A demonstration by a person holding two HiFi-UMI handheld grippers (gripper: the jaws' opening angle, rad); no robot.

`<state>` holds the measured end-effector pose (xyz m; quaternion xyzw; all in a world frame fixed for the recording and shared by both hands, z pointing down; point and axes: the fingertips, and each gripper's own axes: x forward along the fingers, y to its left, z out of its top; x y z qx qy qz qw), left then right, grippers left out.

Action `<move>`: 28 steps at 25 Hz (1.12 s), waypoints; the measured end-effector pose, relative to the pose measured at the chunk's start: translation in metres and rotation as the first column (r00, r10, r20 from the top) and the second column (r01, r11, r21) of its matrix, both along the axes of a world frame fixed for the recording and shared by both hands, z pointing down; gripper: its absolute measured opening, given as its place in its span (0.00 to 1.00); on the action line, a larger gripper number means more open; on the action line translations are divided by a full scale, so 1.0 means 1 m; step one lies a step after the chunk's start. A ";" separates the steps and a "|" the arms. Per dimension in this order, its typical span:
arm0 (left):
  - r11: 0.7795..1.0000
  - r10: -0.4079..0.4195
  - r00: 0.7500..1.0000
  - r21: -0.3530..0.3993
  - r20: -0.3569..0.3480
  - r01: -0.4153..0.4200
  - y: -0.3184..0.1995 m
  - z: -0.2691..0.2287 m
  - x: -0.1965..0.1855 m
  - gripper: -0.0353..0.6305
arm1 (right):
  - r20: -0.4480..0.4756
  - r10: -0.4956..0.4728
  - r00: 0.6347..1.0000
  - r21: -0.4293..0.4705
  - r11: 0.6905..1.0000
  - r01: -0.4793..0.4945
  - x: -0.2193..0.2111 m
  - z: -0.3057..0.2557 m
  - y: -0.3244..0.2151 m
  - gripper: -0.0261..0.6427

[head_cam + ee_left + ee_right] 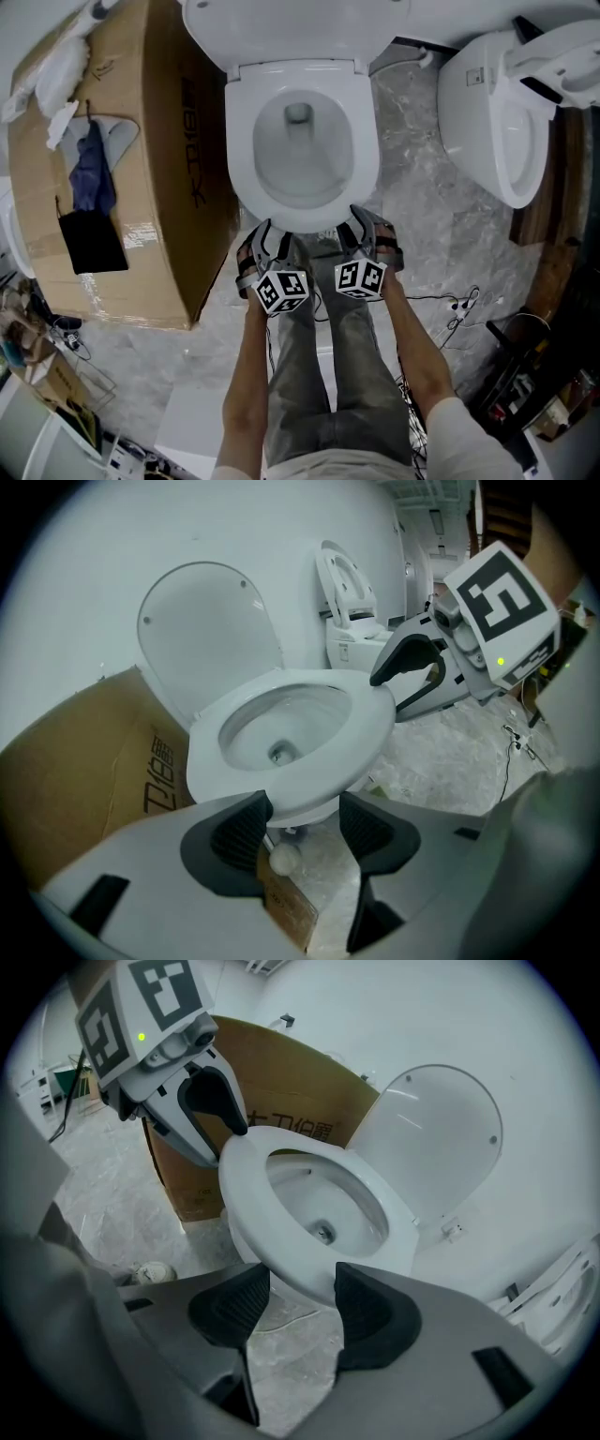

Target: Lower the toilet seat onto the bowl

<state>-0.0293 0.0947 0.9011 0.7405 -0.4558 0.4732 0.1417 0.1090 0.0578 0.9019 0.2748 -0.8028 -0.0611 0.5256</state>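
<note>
Toilet seat point(246, 159) lies flat on the bowl point(302, 155); left tongs point(269, 232) and right tongs point(360, 219) slant steeply down at its front rim, jaws apart, gripping nothing.

Cardboard box point(281, 1077): dark print point(295, 1132) on its side wall, in Chinese characters. The character 卫 is legible in both gripper views; the neighbouring characters are too distorted to read with certainty. In the head view the same lettering runs sideways and cannot be read.

The toilet seat point(302, 221) is shared by all views: seen steeply from overhead, and closely just beyond the jaws of the left gripper point(305, 823) and right gripper point(302, 1301).
</note>
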 end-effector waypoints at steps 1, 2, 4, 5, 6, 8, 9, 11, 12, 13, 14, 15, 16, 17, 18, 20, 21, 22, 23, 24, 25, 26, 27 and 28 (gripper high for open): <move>1.000 0.002 1.000 -0.004 -0.001 -0.002 0.001 0.003 0.000 0.43 | -0.006 -0.001 1.000 -0.001 1.000 0.001 0.000 0.003 0.001 0.36; 1.000 0.004 1.000 -0.007 0.000 -0.004 0.001 0.006 0.001 0.43 | -0.012 -0.001 1.000 -0.002 1.000 0.001 0.001 0.006 0.001 0.36; 1.000 0.009 1.000 -0.014 0.004 -0.008 0.001 0.012 0.001 0.43 | -0.026 -0.002 1.000 -0.002 1.000 0.002 0.001 0.012 0.001 0.36; 1.000 0.011 1.000 -0.017 0.007 -0.011 0.001 0.015 0.001 0.43 | -0.033 -0.002 0.999 -0.003 1.000 0.002 0.001 0.015 0.001 0.37; 1.000 0.014 1.000 -0.021 0.009 -0.013 0.002 0.017 0.001 0.43 | -0.040 -0.005 0.999 -0.001 1.000 0.005 0.002 0.018 0.001 0.37; 0.999 0.017 1.000 -0.031 0.010 -0.017 0.003 0.022 0.001 0.43 | -0.052 -0.010 0.999 0.004 1.000 0.011 0.002 0.024 0.002 0.37; 0.999 0.019 1.000 -0.035 0.008 -0.018 0.004 0.025 0.001 0.43 | -0.058 -0.012 0.998 0.005 1.000 0.012 0.002 0.027 0.003 0.37; 0.999 0.021 1.000 -0.043 0.003 -0.021 0.004 0.029 0.002 0.43 | -0.067 -0.012 0.998 0.007 1.000 0.012 0.003 0.032 0.003 0.37; 0.999 0.023 1.000 -0.047 -0.001 -0.023 0.005 0.031 0.002 0.43 | -0.071 -0.012 0.997 0.008 1.000 0.012 0.003 0.034 0.003 0.37; 0.998 0.025 1.000 -0.051 -0.004 -0.025 0.005 0.034 0.002 0.43 | -0.075 -0.010 0.997 0.008 1.000 0.011 0.003 0.037 0.003 0.37; 0.998 0.026 1.000 -0.056 -0.006 -0.026 0.005 0.036 0.003 0.43 | -0.079 -0.008 0.997 0.006 1.000 0.009 0.003 0.039 0.002 0.37; 0.998 0.027 1.000 -0.062 -0.008 -0.027 0.005 0.038 0.003 0.43 | -0.082 -0.005 0.997 0.002 1.000 0.006 0.003 0.040 0.003 0.37; 0.997 0.028 1.000 -0.068 -0.010 -0.028 0.005 0.040 0.003 0.43 | -0.087 -0.004 0.996 0.000 1.000 0.004 0.003 0.042 0.003 0.37; 0.997 0.028 1.000 -0.074 -0.013 -0.029 0.006 0.042 0.003 0.43 | -0.091 -0.006 0.996 -0.001 1.000 0.005 0.003 0.044 0.003 0.37; 0.996 0.029 0.999 -0.080 -0.017 -0.030 0.006 0.044 0.003 0.43 | -0.096 -0.008 0.995 -0.001 1.000 0.008 0.003 0.046 0.004 0.37; 0.995 0.027 0.999 -0.091 -0.030 -0.030 0.006 0.047 0.003 0.43 | -0.106 -0.013 0.994 0.001 1.000 0.013 0.003 0.051 0.004 0.37; 0.995 0.026 0.999 -0.098 -0.038 -0.030 0.006 0.048 0.004 0.43 | -0.111 -0.014 0.994 0.001 1.000 0.014 0.004 0.053 0.004 0.37; 0.994 0.025 0.999 -0.106 -0.046 -0.029 0.006 0.049 0.004 0.43 | -0.116 -0.011 0.993 -0.004 1.000 0.010 0.004 0.054 0.003 0.38; 0.993 0.023 0.998 -0.115 -0.053 -0.029 0.006 0.051 0.004 0.43 | -0.121 -0.006 0.993 -0.013 1.000 0.004 0.003 0.054 0.003 0.38; 0.992 0.022 0.998 -0.124 -0.060 -0.029 0.006 0.052 0.005 0.43 | -0.124 -0.003 0.992 -0.021 1.000 0.000 0.003 0.055 0.003 0.38; 0.991 0.021 0.998 -0.132 -0.066 -0.030 0.006 0.054 0.005 0.43 | -0.126 -0.003 0.992 -0.027 1.000 -0.001 0.003 0.055 0.004 0.38; 0.990 0.020 0.997 -0.139 -0.072 -0.030 0.006 0.055 0.005 0.42 | -0.127 -0.004 0.992 -0.030 1.000 0.000 0.003 0.057 0.004 0.38; 0.989 0.017 0.997 -0.144 -0.079 -0.028 0.007 0.056 0.004 0.42 | -0.127 -0.006 0.992 -0.033 0.999 0.002 0.003 0.058 0.004 0.38; 0.989 0.012 0.996 -0.147 -0.087 -0.025 0.006 0.057 0.004 0.42 | -0.128 -0.008 0.992 -0.037 0.999 0.003 0.002 0.059 0.004 0.38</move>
